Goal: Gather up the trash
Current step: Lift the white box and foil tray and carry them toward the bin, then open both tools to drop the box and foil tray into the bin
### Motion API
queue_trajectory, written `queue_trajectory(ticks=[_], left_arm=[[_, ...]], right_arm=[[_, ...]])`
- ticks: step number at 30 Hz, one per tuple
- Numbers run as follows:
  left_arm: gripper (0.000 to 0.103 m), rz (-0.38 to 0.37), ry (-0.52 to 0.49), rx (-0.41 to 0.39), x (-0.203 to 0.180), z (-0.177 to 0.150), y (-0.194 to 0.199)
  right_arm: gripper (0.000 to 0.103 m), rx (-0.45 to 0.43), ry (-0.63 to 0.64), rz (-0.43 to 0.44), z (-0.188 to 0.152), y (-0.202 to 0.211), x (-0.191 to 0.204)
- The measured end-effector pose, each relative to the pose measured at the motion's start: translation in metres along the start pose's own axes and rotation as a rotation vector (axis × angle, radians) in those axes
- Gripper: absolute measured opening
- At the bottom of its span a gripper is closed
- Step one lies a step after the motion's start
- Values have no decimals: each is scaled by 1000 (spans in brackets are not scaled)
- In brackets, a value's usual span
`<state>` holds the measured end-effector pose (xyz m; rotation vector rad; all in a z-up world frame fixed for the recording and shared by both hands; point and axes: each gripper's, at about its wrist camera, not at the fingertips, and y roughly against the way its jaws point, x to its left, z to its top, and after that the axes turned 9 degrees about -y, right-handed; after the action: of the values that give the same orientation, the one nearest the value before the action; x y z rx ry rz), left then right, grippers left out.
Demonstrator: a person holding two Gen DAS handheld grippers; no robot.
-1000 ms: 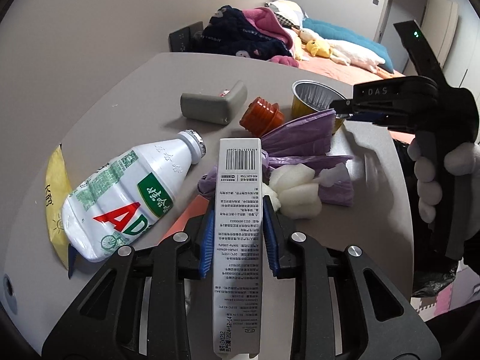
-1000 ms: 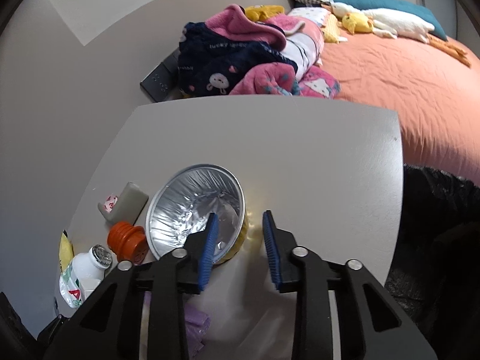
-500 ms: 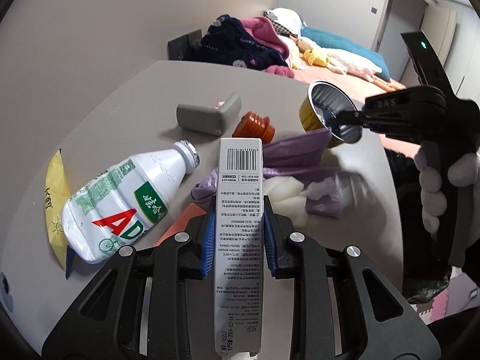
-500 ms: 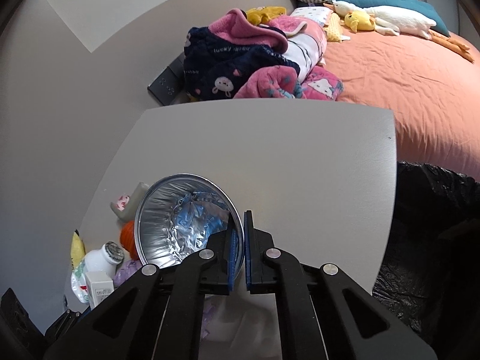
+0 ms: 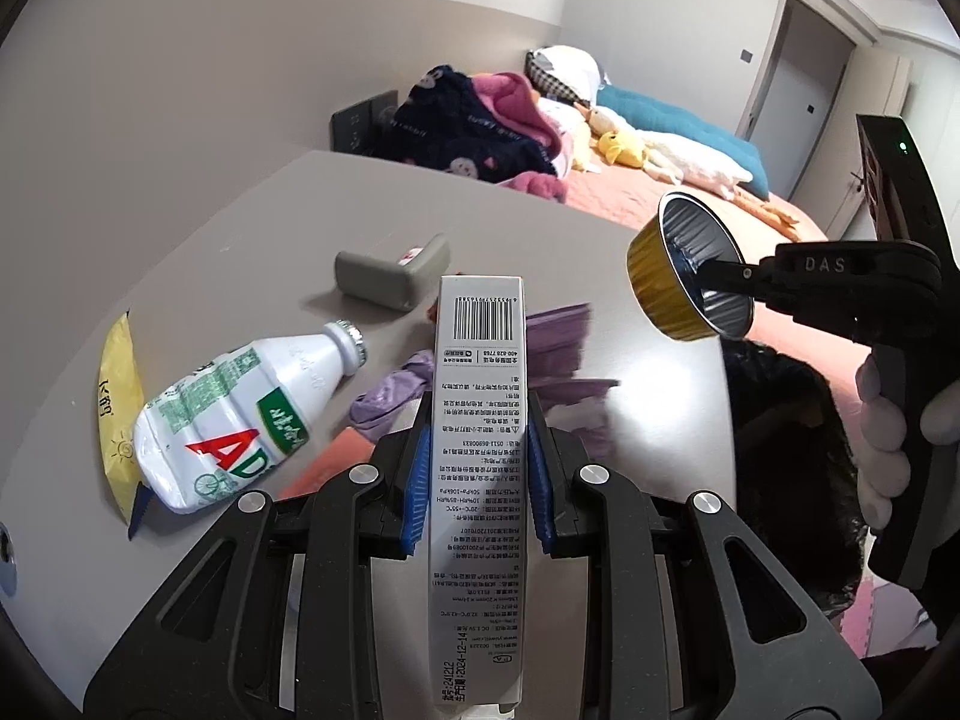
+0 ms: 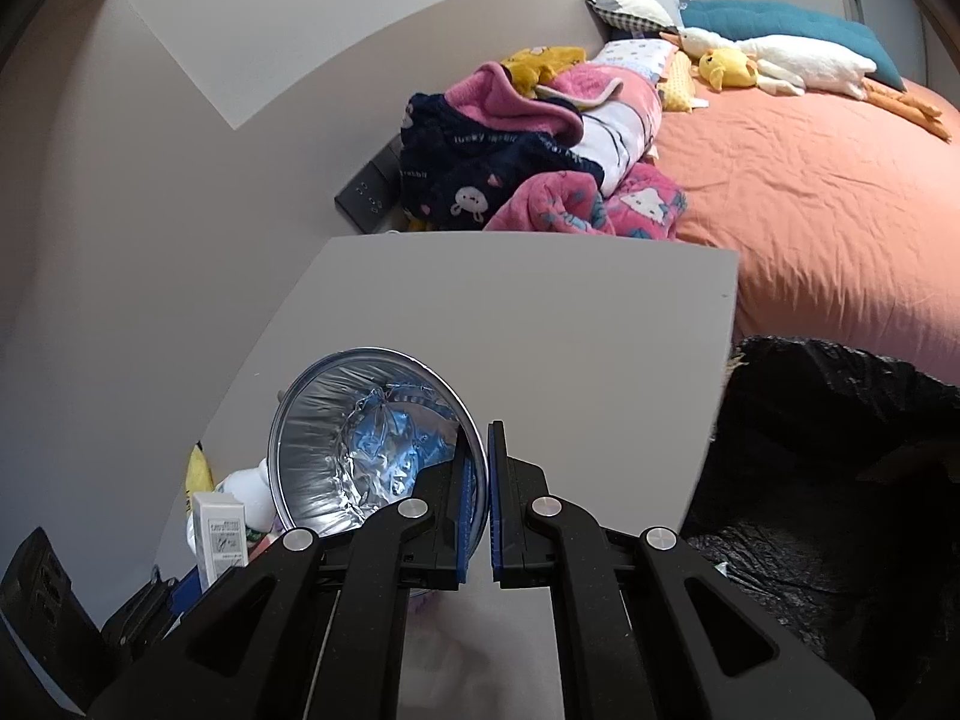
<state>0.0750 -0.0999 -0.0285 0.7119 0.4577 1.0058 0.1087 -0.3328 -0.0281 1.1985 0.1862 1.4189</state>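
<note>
now foil cup (image 6: 372,444) clears table edge (image 6: 723,360), r claw (image 6: 479,501) gripping.

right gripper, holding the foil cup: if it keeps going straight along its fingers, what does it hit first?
Probably bare table top: the right gripper, shut on the foil cup rim, points down at it, nothing else ahead. Black trash bag lies off to the side. Depth uncertain.

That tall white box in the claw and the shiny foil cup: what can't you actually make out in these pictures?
- White box, left wrist view: its bottom end is cut off by the picture's lower edge; the small print is too fine to read.
- Foil cup, right wrist view: its near rim is hidden behind the right claw.
- Orange item, left wrist view: almost wholly hidden behind the box.
- Black bag, right wrist view: too dark to see what is inside.
</note>
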Motion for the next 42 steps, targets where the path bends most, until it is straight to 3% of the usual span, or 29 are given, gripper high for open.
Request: queue_trajectory(ticks=[23, 42], left_arm=[[27, -101, -94, -68, -81, 27, 15], [27, -218, -223, -108, -162, 54, 4]], right_arm=[[6, -80, -21, -2, -14, 88, -54], [6, -176, -93, -71, -4, 145, -122]])
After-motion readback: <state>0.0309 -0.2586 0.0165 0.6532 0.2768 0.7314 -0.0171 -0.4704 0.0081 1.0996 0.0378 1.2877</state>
